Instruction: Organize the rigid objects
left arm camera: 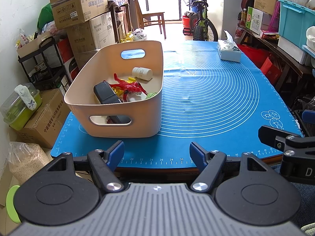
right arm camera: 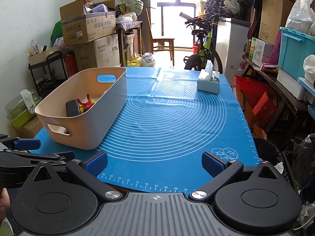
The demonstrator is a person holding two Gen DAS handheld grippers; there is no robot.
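I hold both tools back at the near table edge, the left gripper [left arm camera: 157, 154] and right gripper [right arm camera: 154, 164] spread wide and empty. The beige plastic bin [left arm camera: 118, 123] with the objects inside sits ahead-left on the blue silicone mat [left arm camera: 206, 98], long axis running away, nearer my left. Only a tissue box [right arm camera: 208, 82] seems left outside.

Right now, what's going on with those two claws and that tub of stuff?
Left gripper and right gripper open, empty, at near table edge. Bin holds toys and bottle. Mat bare except tissue box.
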